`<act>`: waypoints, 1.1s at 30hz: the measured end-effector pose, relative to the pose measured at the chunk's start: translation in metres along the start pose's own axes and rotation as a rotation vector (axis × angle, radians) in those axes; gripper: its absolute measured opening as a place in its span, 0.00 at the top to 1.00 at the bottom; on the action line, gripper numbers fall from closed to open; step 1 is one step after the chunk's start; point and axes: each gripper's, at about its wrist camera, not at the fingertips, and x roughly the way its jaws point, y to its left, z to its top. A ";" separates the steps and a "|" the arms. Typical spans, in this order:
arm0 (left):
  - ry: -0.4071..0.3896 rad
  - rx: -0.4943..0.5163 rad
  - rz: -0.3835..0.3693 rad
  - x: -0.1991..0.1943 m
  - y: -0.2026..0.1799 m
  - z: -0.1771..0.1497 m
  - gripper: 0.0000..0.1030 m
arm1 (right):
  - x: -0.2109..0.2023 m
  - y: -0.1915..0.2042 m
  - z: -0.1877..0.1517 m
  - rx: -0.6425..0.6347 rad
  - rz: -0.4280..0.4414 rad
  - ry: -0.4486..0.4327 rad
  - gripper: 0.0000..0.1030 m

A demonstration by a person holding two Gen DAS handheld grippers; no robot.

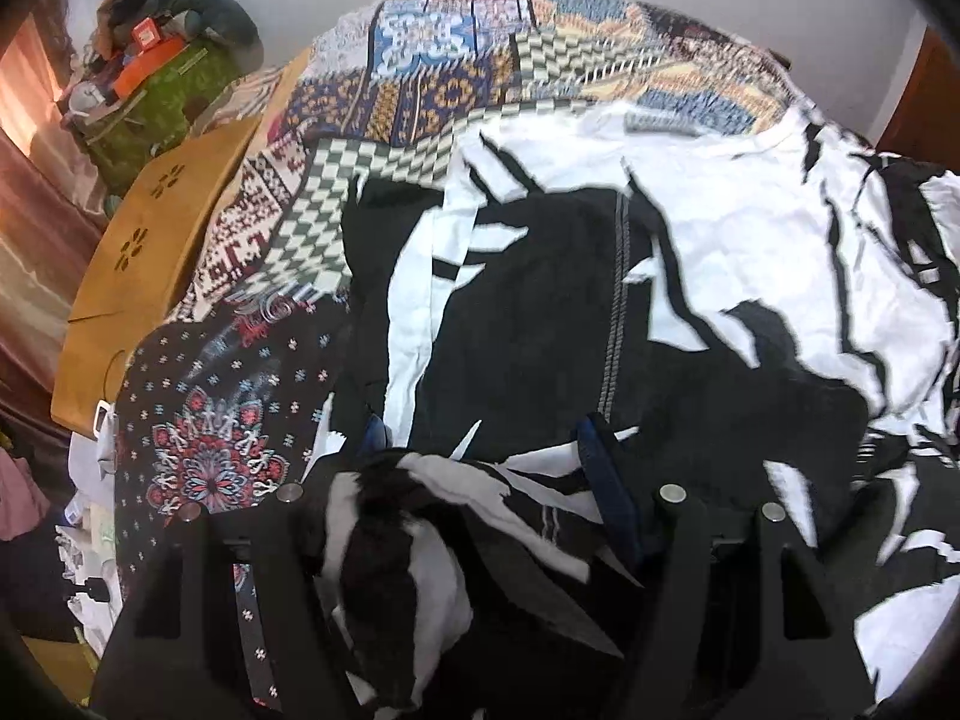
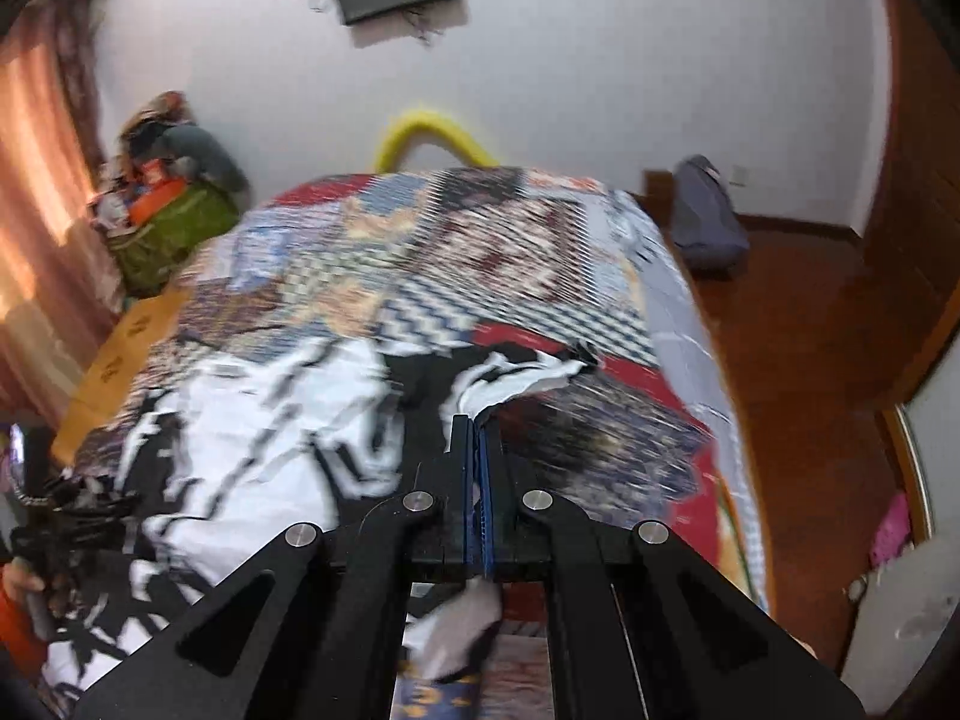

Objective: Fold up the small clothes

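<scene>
Black-and-white patterned cotton garment (image 1: 690, 252) spread rumpled across bed under multicoloured patchwork bedspread (image 1: 420, 78); left tool (image 1: 480, 456) with jaws apart, bunched fold of garment lying between them, pads not visibly pressing it; right tool (image 2: 478, 426) with jaws together, clamped on garment's edge, cloth pulled up taut from bed, loose end hanging below jaws; brown cardboard box (image 1: 150, 240) beside bed at left.
</scene>
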 end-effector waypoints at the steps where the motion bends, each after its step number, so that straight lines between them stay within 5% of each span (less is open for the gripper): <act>1: -0.010 0.000 -0.002 -0.004 0.000 0.001 0.36 | 0.000 0.007 0.004 -0.008 0.018 -0.004 0.99; 11: -0.164 0.025 -0.025 -0.064 0.008 0.000 0.26 | 0.022 0.102 0.014 -0.131 0.184 0.000 0.99; 19: -0.159 0.046 -0.005 -0.063 0.015 -0.014 0.25 | 0.097 0.141 -0.027 -0.154 0.235 0.212 0.97; 25: -0.123 0.007 -0.029 -0.051 0.020 -0.010 0.25 | 0.115 0.155 -0.053 -0.213 0.239 0.347 0.91; 33: -0.162 0.076 -0.096 -0.060 -0.023 0.026 0.22 | 0.062 0.126 -0.029 -0.199 0.254 0.207 0.81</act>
